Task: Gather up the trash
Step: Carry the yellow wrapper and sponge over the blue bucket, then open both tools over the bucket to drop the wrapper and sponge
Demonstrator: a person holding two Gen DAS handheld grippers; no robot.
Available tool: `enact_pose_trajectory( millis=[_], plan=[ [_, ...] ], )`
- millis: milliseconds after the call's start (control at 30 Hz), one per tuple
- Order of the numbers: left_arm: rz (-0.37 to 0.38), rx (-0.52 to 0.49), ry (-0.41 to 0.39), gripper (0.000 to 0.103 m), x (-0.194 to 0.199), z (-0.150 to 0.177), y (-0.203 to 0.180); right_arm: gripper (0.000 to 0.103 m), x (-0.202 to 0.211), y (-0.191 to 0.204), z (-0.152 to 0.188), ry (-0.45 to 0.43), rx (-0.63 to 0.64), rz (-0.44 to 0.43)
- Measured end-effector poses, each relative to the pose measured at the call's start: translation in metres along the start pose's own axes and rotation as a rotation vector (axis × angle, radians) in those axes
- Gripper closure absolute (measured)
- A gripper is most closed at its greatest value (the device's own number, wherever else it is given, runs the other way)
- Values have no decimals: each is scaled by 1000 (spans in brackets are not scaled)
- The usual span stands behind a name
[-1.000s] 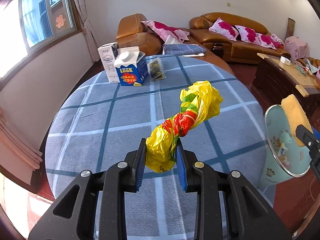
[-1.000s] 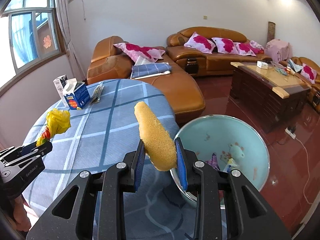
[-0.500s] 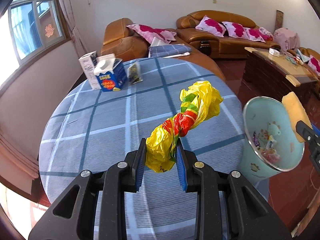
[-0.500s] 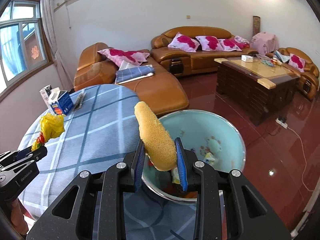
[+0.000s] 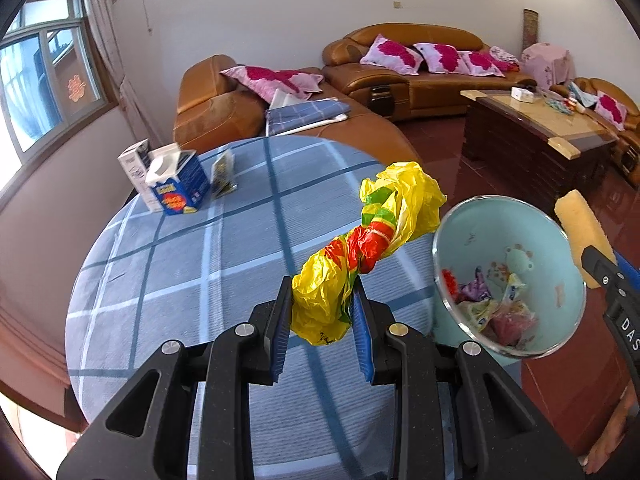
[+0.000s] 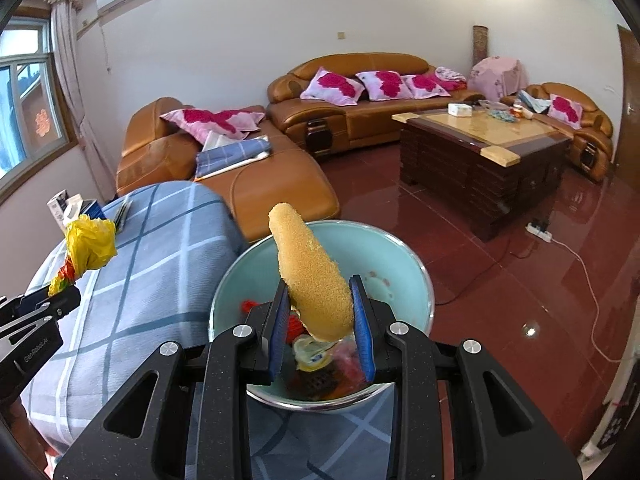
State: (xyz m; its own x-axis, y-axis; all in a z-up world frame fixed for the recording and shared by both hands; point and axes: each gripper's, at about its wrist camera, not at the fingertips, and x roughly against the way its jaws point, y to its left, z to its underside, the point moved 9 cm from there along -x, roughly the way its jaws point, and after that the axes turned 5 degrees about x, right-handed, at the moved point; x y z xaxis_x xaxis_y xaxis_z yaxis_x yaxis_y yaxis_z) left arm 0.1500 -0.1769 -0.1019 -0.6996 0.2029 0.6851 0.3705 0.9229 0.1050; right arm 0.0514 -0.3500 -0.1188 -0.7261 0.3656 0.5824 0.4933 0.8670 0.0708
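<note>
Both jaws I run are clamped: left gripper (image 5: 322, 322) on a crumpled yellow-red plastic bag (image 5: 362, 252) over the table edge, right gripper (image 6: 320, 320) on a tan sponge (image 6: 314, 280) above the open pale-blue trash bin (image 6: 396, 264).

"DAS" on right gripper (image 5: 624, 320)
</note>
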Motion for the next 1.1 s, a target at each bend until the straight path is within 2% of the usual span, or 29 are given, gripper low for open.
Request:
enact_pose_trajectory(
  millis=[367,733,1100],
  plan=[
    [54,-48,3,75,-10,-10,-50,73,-11,-32,1,8,-52,55],
    [96,-97,42,75,-29,-7,-92,73,-26,-55,5,29,-101,91],
    [93,-131,84,75,-57,-5,-122,73,-40,-64,8,65,-136,103]
  ],
)
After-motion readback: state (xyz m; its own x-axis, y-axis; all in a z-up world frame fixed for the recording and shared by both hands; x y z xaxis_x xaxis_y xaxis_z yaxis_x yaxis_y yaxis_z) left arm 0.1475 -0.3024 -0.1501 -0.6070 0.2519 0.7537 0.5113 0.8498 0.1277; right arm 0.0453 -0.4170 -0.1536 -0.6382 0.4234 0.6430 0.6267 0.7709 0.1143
